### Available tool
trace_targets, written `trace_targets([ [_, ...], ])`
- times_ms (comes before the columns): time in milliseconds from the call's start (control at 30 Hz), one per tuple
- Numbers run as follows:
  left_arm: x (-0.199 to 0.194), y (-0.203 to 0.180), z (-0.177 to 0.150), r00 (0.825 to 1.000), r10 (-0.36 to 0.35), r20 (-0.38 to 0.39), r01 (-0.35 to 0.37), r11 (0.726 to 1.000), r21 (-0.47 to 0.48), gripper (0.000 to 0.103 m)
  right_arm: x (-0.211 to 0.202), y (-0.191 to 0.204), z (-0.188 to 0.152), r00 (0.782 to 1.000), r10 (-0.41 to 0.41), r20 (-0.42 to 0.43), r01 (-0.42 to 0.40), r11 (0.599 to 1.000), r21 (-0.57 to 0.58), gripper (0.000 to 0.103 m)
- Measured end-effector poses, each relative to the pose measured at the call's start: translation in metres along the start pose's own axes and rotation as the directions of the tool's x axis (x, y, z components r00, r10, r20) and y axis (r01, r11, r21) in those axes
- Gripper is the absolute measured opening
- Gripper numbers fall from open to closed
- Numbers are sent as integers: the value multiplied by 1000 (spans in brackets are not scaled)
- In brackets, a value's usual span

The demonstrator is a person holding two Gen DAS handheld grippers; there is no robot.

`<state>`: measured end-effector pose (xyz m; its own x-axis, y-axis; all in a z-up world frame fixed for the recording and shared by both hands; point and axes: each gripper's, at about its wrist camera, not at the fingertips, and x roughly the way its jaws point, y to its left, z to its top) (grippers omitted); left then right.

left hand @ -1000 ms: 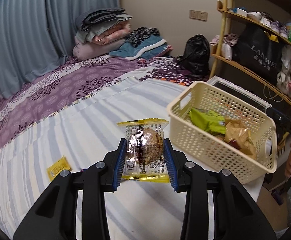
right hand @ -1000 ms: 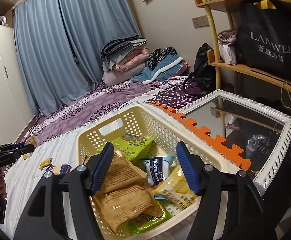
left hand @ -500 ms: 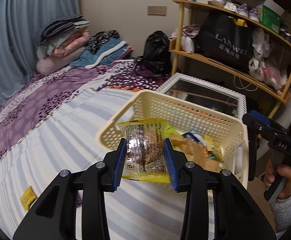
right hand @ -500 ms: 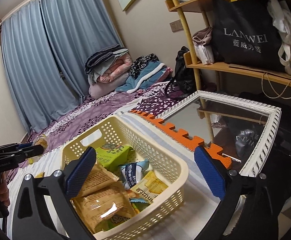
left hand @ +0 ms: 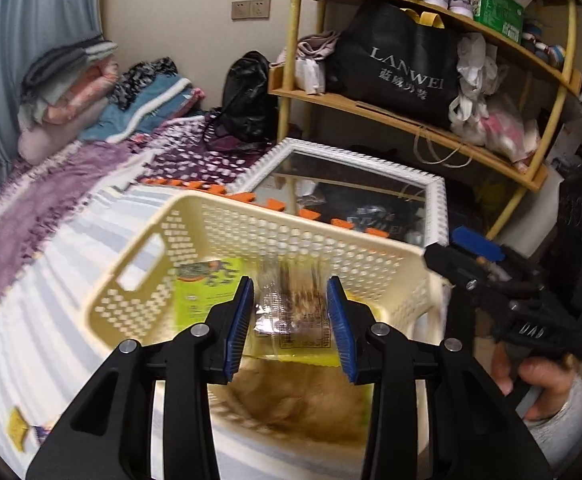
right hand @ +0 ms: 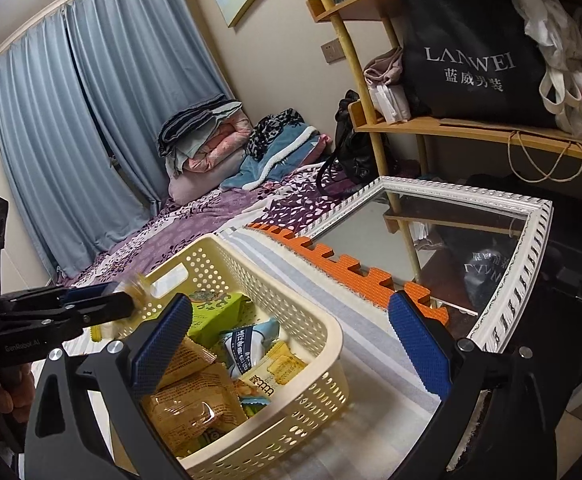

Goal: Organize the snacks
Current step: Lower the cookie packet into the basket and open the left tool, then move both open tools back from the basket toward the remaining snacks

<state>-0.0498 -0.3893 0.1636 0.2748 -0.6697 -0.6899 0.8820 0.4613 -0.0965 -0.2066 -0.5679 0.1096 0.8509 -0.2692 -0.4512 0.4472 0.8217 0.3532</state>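
My left gripper (left hand: pixel 290 322) is shut on a clear, yellow-edged cookie packet (left hand: pixel 291 312) and holds it over the cream perforated basket (left hand: pixel 275 222). The basket (right hand: pixel 323 328) holds a green box (right hand: pixel 215 312), brown snack bags (right hand: pixel 187 404), a blue-white packet (right hand: pixel 247 344) and a yellow packet (right hand: pixel 271 372). My right gripper (right hand: pixel 287 344) is open and empty, just above the basket's near right corner. The left gripper also shows in the right wrist view (right hand: pixel 91 304), at the basket's far left rim.
A small yellow packet (left hand: pixel 17 426) lies on the striped bed sheet (left hand: pixel 51 280) at the lower left. A white-framed mirror (right hand: pixel 531 216) lies right of the basket. A wooden shelf (right hand: pixel 471 128) with bags stands behind. Folded bedding (right hand: pixel 207 140) is at the far end.
My left gripper has carried the cookie packet right, from above the sheet to over the basket. My right gripper has opened wider and drawn back to the basket's right.
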Motion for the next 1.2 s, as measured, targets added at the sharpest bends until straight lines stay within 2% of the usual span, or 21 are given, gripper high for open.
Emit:
trace_targets([
  [33, 2, 0, 0, 1000, -14, -1, 14, 1000, -10, 56, 0, -1, 0, 1000, -1, 0, 1, 1000, 3, 98],
  [67, 3, 0, 0, 1000, -10, 4, 10, 1000, -18, 72, 0, -2, 0, 1000, -1, 0, 1, 1000, 4, 98],
  [100, 2, 0, -1, 1000, 0, 11, 1, 1000, -16, 76, -1, -2, 0, 1000, -2, 1, 2, 1000, 5, 98],
  [267, 1, 6, -3, 999, 41, 1, -41, 999, -27, 77, -3, -3, 0, 1000, -4, 6, 4, 1000, 13, 98],
  [400, -5, 15, -4, 997, 74, 3, -74, 996, -42, 85, -3, 0, 0, 1000, 1, 6, -1, 1000, 12, 98],
  [500, -11, 18, -5, 995, 100, 15, -99, 994, -39, 95, -5, 4, 2, 1000, 4, 11, -4, 1000, 3, 98],
  [800, -25, 24, -9, 984, 176, 32, -175, 984, -25, 100, -11, 18, 6, 1000, 13, 15, -13, 1000, -26, 98],
  [1200, -53, 46, -22, 963, 264, 60, -261, 964, -56, 100, -21, 54, 8, 999, 43, 21, -41, 995, -88, 98],
])
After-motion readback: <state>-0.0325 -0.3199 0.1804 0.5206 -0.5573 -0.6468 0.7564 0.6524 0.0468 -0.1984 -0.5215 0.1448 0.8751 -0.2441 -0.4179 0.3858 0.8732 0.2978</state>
